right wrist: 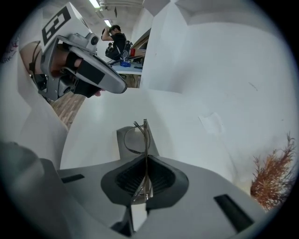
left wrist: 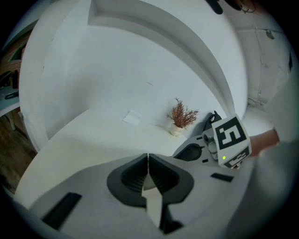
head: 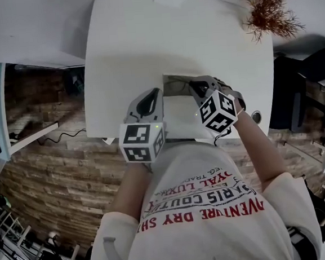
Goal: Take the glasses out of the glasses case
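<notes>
glasses pinched between right tongs, just above glasses case

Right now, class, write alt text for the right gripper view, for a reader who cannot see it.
The right gripper, jaws shut, pinches thin wire-framed glasses, one lens rim sticking out ahead above a white table. The left gripper hangs at upper left; a dried plant sits at lower right.

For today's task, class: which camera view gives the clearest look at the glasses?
The right gripper view: the thin-framed glasses stand pinched in the right gripper's tongs, with one rim showing plainly. In the head view they are too small and too crowded by that gripper to make out. The left gripper view shows none of them.
</notes>
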A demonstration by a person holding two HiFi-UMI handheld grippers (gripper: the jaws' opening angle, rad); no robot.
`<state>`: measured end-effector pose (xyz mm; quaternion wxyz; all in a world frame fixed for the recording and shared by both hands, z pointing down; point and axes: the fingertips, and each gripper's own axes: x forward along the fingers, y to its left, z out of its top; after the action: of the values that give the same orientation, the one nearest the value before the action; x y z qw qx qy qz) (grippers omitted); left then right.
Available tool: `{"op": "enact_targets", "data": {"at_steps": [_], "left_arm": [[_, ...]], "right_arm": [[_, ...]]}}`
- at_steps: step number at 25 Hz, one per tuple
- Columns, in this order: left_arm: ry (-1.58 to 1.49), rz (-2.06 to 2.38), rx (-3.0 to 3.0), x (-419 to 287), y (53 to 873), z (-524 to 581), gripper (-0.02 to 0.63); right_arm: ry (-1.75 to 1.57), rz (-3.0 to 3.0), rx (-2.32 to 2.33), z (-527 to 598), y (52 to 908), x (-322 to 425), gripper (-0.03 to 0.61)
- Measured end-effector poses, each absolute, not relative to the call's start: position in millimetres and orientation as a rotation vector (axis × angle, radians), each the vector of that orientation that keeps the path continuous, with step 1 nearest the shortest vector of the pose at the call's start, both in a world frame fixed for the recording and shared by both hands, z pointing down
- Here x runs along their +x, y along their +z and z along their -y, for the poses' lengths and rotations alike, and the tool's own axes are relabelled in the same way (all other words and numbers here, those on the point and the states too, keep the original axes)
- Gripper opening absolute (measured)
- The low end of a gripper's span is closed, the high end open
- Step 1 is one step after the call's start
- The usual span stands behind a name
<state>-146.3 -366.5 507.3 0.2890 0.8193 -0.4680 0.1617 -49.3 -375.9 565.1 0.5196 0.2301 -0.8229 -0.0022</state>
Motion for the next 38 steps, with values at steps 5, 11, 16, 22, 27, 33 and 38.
{"op": "enact_targets", "data": {"at_steps": [5, 11, 16, 22, 27, 33, 38], "left_arm": [[0.412, 1.277, 2.213, -144.9, 492.9, 364.4, 0.014], [0.395, 1.310, 2.260, -144.3, 471.8, 366.4, 0.012], [0.367, 1.329, 2.306, -139.5, 448.5, 371.4, 0.012], [0.338, 1.329, 2.398, -125.8, 415.8, 383.7, 0.012], [0.304, 1.306, 2.476, -110.2, 385.3, 384.7, 0.012], [0.247, 1.348, 2.560, -105.5, 349.8, 389.5, 0.012], [0.240, 1.354, 2.567, -103.9, 345.5, 393.0, 0.012]], "right_arm": [[-0.029, 2.015, 0.605, 374.0, 543.0, -48.2, 0.025], [-0.001, 2.097, 0.738, 368.8, 508.7, -47.4, 0.025], [0.073, 2.166, 0.877, 367.3, 478.8, -40.6, 0.025], [0.231, 2.214, 1.120, 373.9, 443.2, -23.0, 0.025], [0.358, 2.281, 1.297, 376.8, 414.4, -8.2, 0.025], [0.454, 2.338, 1.519, 384.9, 388.6, 15.7, 0.025], [0.482, 2.407, 1.617, 388.5, 369.0, 25.4, 0.025]]}}
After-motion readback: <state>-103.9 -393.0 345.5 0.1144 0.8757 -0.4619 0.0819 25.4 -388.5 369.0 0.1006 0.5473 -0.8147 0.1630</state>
